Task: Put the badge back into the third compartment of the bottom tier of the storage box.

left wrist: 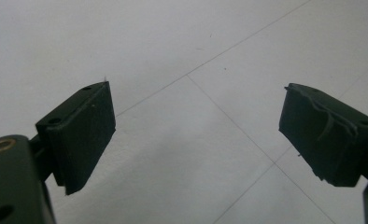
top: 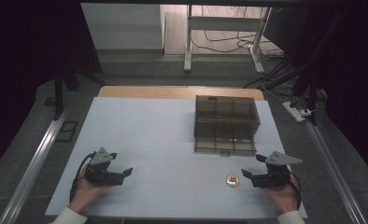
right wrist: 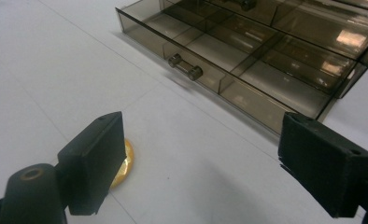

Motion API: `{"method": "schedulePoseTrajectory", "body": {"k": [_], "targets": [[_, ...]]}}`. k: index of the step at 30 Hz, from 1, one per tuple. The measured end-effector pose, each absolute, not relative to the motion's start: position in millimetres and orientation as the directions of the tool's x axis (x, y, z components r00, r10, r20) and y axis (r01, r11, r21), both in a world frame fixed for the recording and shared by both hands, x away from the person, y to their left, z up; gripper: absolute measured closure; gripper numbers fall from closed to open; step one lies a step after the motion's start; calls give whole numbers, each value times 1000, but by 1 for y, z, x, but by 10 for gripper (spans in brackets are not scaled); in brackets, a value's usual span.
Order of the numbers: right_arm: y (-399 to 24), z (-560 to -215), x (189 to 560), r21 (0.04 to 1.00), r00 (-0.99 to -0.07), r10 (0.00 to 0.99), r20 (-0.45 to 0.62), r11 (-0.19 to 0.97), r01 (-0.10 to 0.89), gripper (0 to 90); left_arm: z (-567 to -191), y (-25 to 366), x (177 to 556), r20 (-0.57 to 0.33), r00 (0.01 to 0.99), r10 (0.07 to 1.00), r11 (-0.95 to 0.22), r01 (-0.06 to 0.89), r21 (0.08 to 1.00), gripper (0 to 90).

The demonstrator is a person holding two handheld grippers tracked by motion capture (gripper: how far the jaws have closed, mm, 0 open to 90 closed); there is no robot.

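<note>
I hold my right gripper (top: 253,170) just beside the small gold coin (top: 232,180) on the white counter (top: 145,135). Its jaws are spread wide and hold nothing. My left gripper (top: 121,169) rests well away from the coin, on the far side, and its jaws are spread wide too. The brown box (top: 225,123) sits behind the coin with its drawer (right wrist: 229,60) pulled out. I think I am getting ready to pick up the coin. Next I should lower my right gripper over it and pinch its edges.
</note>
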State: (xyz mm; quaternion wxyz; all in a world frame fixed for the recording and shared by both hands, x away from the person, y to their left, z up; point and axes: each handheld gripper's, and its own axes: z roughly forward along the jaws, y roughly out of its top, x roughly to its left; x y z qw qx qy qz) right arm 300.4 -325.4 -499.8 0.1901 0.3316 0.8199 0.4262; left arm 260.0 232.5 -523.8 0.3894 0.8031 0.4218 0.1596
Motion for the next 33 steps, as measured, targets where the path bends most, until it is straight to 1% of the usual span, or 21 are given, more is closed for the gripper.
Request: {"method": "schedulePoseTrajectory", "body": {"k": [10,27,30,33], "targets": [[-313,-493,299,828,-726,686,-51,435,353,149,-524,232,260,-70,599,798,-348,552,758,113],[-295,-490,296,803,-741,669,-53,469,367,150,-526,230,260,-64,606,793,-362,553,750,113],[-291,-490,296,791,-750,659,-62,491,365,151,-526,230,260,-62,605,794,-363,553,750,114],[-285,-492,297,756,-762,645,-62,529,386,150,-526,230,260,-61,605,794,-364,554,749,114]]}}
